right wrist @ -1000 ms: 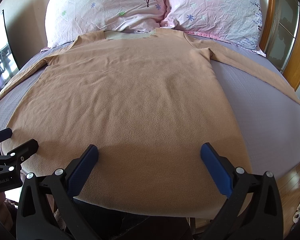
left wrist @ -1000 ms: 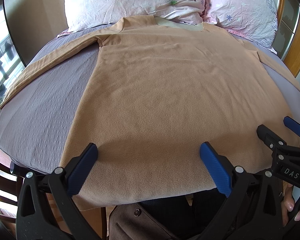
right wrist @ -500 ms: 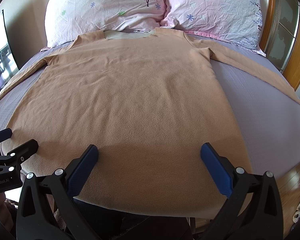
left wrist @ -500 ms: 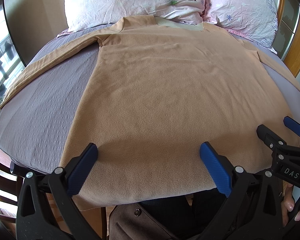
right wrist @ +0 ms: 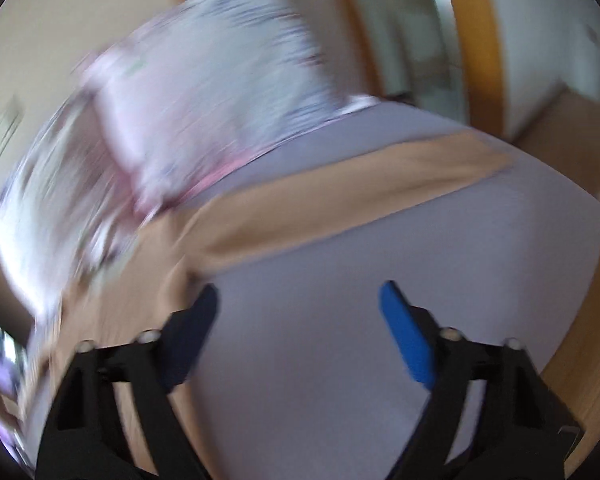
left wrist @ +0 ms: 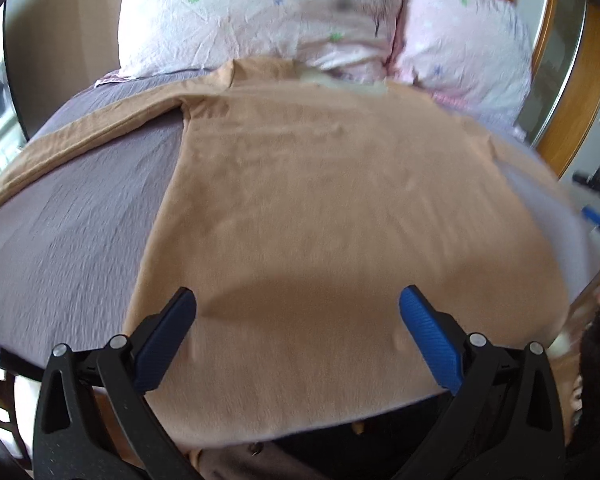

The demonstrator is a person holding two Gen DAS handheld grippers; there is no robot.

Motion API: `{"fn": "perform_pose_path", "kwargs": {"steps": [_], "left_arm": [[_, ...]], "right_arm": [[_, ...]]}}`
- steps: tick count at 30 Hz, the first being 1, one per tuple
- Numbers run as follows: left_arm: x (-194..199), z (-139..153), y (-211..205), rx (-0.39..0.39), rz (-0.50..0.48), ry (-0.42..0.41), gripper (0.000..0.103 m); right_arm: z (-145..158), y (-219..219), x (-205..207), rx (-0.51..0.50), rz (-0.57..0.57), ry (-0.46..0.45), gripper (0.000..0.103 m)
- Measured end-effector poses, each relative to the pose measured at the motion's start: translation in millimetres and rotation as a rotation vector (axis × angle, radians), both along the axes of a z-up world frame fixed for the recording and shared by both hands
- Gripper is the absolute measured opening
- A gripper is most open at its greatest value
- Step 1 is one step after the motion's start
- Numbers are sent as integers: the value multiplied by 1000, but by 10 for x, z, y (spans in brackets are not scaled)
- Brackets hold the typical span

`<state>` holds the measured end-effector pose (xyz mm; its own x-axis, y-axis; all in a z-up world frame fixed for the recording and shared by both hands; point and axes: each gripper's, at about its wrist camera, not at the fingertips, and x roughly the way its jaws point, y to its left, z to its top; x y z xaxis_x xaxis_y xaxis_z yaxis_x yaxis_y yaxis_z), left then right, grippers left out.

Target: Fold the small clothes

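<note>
A tan long-sleeved shirt [left wrist: 320, 208] lies flat on the bed, neck toward the pillows, sleeves spread out. My left gripper [left wrist: 296, 316] is open and empty above the shirt's hem. My right gripper [right wrist: 300, 308] is open and empty over the bare sheet, right of the shirt body, with the right sleeve [right wrist: 360, 184] stretched across ahead of it. The right wrist view is heavily blurred. The right gripper also shows at the right edge of the left wrist view [left wrist: 598, 216].
The bed has a grey-purple sheet [left wrist: 80, 220] and two floral pillows [left wrist: 260, 12] at the head. A wooden frame [left wrist: 572, 92] stands to the right. The bed's near edge lies just below the left gripper. Wooden floor [right wrist: 572, 380] shows beyond the bed's right edge.
My right gripper has swung quickly to the right, off the shirt's hem and over the bare sheet near the right sleeve. My left gripper has moved slightly forward over the hem.
</note>
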<state>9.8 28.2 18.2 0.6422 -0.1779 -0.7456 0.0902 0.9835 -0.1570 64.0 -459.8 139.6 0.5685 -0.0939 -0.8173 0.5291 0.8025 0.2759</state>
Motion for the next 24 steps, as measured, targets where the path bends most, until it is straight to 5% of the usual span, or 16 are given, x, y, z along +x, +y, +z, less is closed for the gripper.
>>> {"fn": "perform_pose_path", "kwargs": {"steps": [3, 6, 12, 14, 16, 17, 20, 24], "left_arm": [[97, 91, 195, -57, 17, -73, 101], [218, 145, 437, -138, 36, -124, 101], [483, 203, 965, -226, 165, -130, 101], [532, 192, 1154, -275, 197, -123, 101], [561, 170, 1381, -324, 244, -121, 101], [564, 162, 1532, -352, 280, -125, 101], [522, 162, 1852, -398, 366, -150, 101], [488, 214, 2135, -370, 446, -176, 101]], "right_arm": [[-179, -685, 98, 65, -180, 68, 61], [-455, -1249, 102, 182, -367, 126, 60], [-637, -1503, 265, 178, -439, 81, 55], [-674, -1596, 328, 172, -441, 70, 45], [-763, -1691, 375, 209, -444, 70, 7], [-779, -1730, 399, 230, -446, 60, 7], [-533, -1517, 567, 129, -375, 39, 6], [141, -420, 1149, 76, -24, -111, 6]]}}
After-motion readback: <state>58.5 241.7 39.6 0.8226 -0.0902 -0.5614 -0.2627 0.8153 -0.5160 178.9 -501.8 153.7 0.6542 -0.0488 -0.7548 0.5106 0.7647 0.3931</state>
